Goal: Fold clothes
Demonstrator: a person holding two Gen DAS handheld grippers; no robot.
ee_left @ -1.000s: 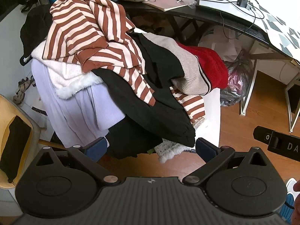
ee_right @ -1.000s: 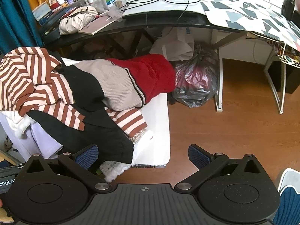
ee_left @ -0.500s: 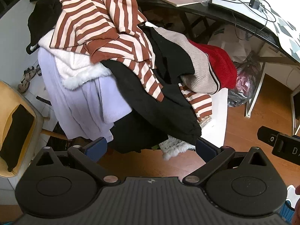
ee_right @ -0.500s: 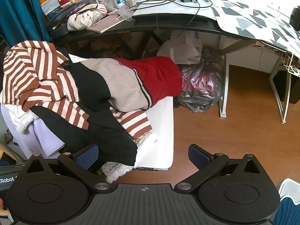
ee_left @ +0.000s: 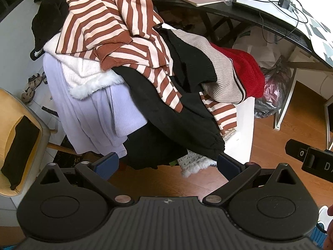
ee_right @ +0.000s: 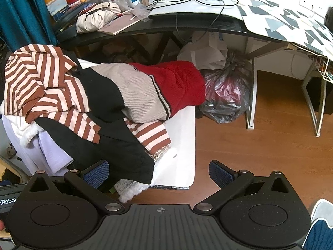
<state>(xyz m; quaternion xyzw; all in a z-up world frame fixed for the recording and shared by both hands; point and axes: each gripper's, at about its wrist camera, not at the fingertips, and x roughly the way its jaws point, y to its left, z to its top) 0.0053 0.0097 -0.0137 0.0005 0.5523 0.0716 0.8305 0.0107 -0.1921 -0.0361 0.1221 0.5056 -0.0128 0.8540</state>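
Observation:
A heap of clothes covers a small white table (ee_right: 183, 145). On top lies a brown-and-cream striped top (ee_left: 116, 27) (ee_right: 41, 79). Under it are a black garment (ee_left: 166, 112) (ee_right: 116, 143), a beige and red knit sweater (ee_left: 235, 73) (ee_right: 166, 87), a white fluffy piece (ee_left: 87, 77) and a lilac ribbed garment (ee_left: 93, 112) that hangs off the left side. My left gripper (ee_left: 167, 163) is open just short of the pile's near edge, holding nothing. My right gripper (ee_right: 158, 173) is open too, level with the table's near right corner.
A black desk (ee_right: 187, 24) behind the pile carries a cream bag (ee_right: 97, 16), a notebook, cables and bottles. A grey plastic bag (ee_right: 229, 95) sits under it on the wooden floor (ee_right: 260, 150). A yellow chair (ee_left: 18, 137) stands at the left. The other gripper's body (ee_left: 310, 160) shows at right.
Both grippers have drawn closer to the pile and lifted a little, so the clothes sit lower and larger in view. The jaws have stayed open and the clothes have not moved.

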